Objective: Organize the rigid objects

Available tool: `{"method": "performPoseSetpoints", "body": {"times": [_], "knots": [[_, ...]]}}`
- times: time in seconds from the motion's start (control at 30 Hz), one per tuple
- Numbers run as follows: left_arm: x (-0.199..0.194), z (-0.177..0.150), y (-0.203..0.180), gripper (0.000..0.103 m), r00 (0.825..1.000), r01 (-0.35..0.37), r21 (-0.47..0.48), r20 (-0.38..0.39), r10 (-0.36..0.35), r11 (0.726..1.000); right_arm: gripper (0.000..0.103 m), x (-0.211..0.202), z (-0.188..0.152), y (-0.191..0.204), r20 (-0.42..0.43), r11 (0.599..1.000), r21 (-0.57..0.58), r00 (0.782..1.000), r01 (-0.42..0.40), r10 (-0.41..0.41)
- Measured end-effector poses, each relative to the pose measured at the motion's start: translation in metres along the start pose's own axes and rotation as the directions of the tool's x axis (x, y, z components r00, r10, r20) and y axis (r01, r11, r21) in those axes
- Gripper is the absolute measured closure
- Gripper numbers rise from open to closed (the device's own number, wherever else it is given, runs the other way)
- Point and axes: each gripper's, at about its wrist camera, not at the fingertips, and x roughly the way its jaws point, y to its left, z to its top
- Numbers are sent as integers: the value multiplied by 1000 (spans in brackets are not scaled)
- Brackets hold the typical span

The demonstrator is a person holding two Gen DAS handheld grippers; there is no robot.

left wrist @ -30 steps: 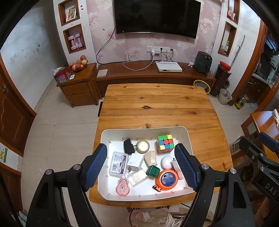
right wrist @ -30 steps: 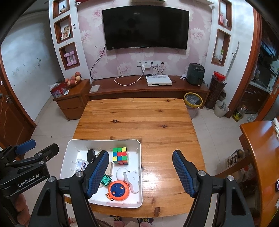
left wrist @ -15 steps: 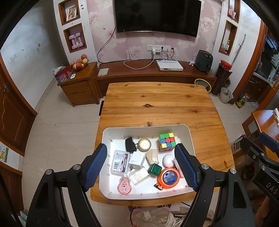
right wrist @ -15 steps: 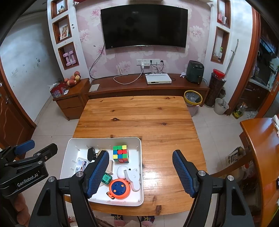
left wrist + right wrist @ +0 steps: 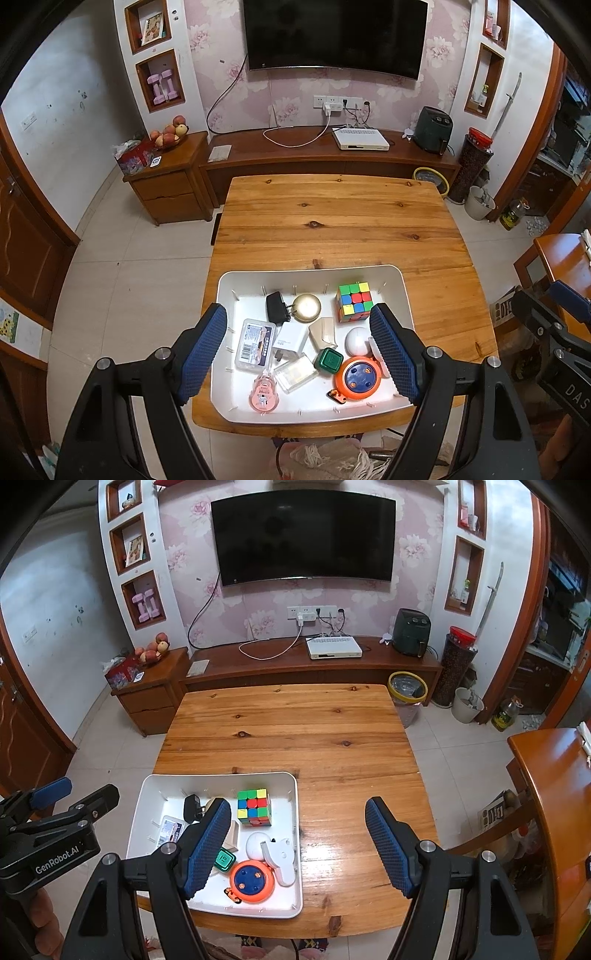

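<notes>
Both claws released, nothing held: left claw (image 5: 297,354) above white tray (image 5: 400,291), right claw (image 5: 297,845) over its right rim and bare worktop (image 5: 288,731). Recommended: single out cube (image 5: 354,301), standing apart; clutter alongside possibly overlapping, approach from above.

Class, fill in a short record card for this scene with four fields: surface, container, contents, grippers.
surface: wooden table
container: white tray near the table's front edge
contents: colour cube, orange round reel, green square box, black plug adapter, gold round lid, clear labelled case, pink tape dispenser
grippers: left gripper and right gripper both open, holding nothing, above the table
</notes>
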Motion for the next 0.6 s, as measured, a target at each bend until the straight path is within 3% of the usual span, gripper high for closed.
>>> {"method": "performPoseSetpoints", "body": {"times": [0.6], "knots": [[3,6,3,21,1000,-16,-10,-19,16,1000,27,7,-2,4,-14,1000,4,1000,-4,5]]}}
